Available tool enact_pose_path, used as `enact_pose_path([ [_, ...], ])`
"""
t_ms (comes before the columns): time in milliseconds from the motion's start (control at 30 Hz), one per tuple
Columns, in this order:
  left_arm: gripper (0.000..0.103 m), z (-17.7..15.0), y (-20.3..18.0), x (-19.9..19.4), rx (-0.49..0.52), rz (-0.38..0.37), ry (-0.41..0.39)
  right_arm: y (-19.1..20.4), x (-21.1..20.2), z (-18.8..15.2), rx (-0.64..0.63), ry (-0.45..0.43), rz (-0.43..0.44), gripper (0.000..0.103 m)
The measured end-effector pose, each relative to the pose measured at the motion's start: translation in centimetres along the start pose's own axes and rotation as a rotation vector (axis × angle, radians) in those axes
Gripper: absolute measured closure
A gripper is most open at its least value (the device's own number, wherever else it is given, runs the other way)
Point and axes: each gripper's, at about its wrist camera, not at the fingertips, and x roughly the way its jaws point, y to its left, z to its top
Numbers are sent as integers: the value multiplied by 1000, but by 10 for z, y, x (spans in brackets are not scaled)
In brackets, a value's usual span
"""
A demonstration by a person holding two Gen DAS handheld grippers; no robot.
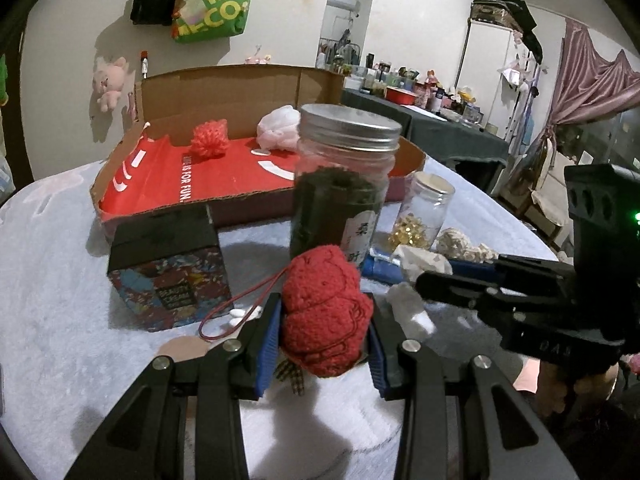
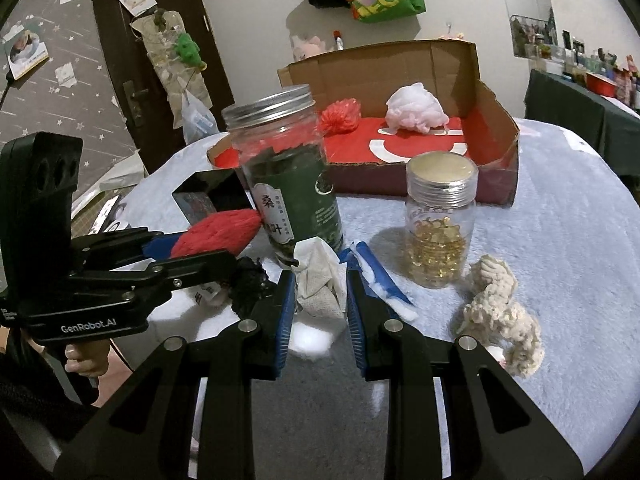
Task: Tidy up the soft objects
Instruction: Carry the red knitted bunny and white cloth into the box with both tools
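a fuzzy red knitted plush (image 1: 326,312) sits clamped between the left gripper's (image 1: 323,346) ribbed blue pads, just before a metal-lidded clear jar (image 1: 340,184). the right gripper (image 2: 320,300) pinches a crumpled white cloth (image 2: 320,280); a knobbly cream rope toy (image 2: 500,312) lies to its right.

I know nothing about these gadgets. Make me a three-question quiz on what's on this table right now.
1. True or false: the left gripper holds the red plush toy.
2. What is between the right gripper's jaws? A) white crumpled cloth B) gold-bead jar C) cream knitted toy
3. How many soft things lie inside the cardboard box?

Key: 1 true; 2 A, the white crumpled cloth; 3 two, a red pom-pom and a white plush.
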Motion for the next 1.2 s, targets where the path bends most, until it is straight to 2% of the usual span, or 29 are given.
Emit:
enact_pose_path([
  [167,63,-5,12,-12,-14,14,2,-6,-6,-2,8,0,-13,79],
  [367,63,-13,35,-33,-50,65,0,-21,-17,-5,31,1,-44,79],
  [700,63,-22,78,-52,-84,204,19,-50,-34,-4,65,9,-102,79],
  [1033,63,-15,109,-36,-15,259,41,-68,-36,8,38,33,-152,79],
  [1200,63,-9,119,-28,20,246,46,-75,-33,15,11,49,-173,79],
])
